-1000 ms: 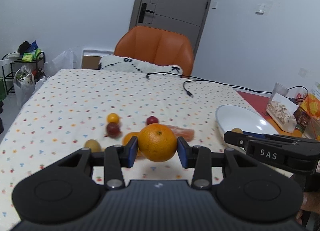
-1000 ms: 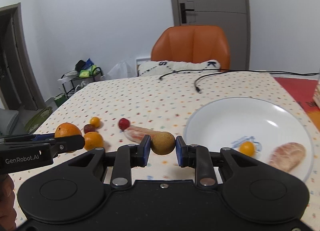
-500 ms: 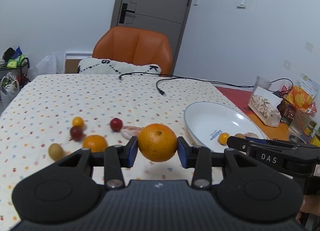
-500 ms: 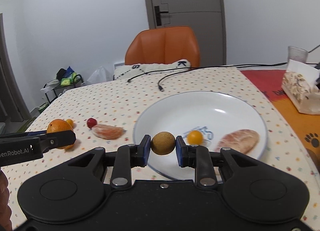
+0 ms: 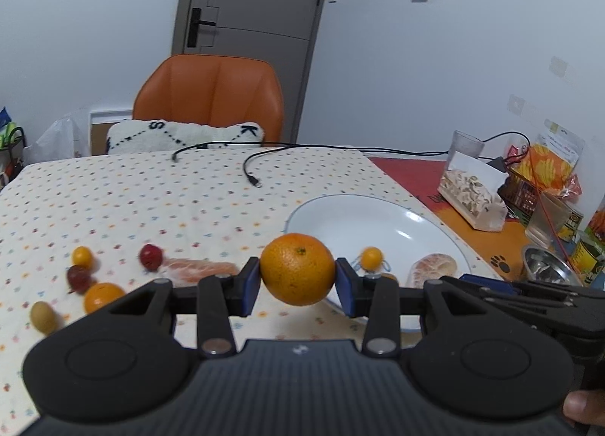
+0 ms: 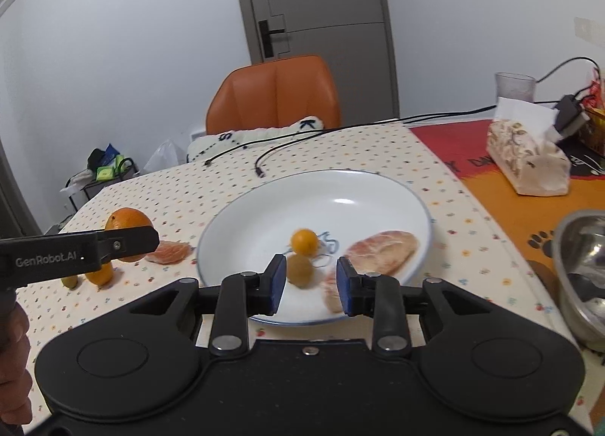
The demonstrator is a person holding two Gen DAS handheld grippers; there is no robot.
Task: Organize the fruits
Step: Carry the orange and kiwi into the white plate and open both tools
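Observation:
My left gripper (image 5: 298, 279) is shut on a large orange (image 5: 298, 268) and holds it above the table, just left of the white plate (image 5: 351, 209). My right gripper (image 6: 308, 283) is open over the plate's (image 6: 378, 190) near rim. A brown-green round fruit (image 6: 300, 270) lies blurred on the plate between its fingers, free of them. A small yellow fruit (image 6: 304, 242) and a peeled citrus piece (image 6: 382, 251) also lie on the plate. The held orange also shows in the right wrist view (image 6: 128, 224).
On the dotted cloth at left lie a small orange (image 5: 103, 296), a green-brown fruit (image 5: 42, 317), two red fruits (image 5: 151, 257), a yellow fruit (image 5: 82, 256) and a peeled segment (image 5: 200, 270). A steel bowl (image 6: 582, 269), snack bags (image 6: 527, 158), a cup and cables stand right and behind.
My right gripper opened and let the brown-green fruit drop onto the plate. My left gripper carried the orange rightwards, up to the plate's left edge.

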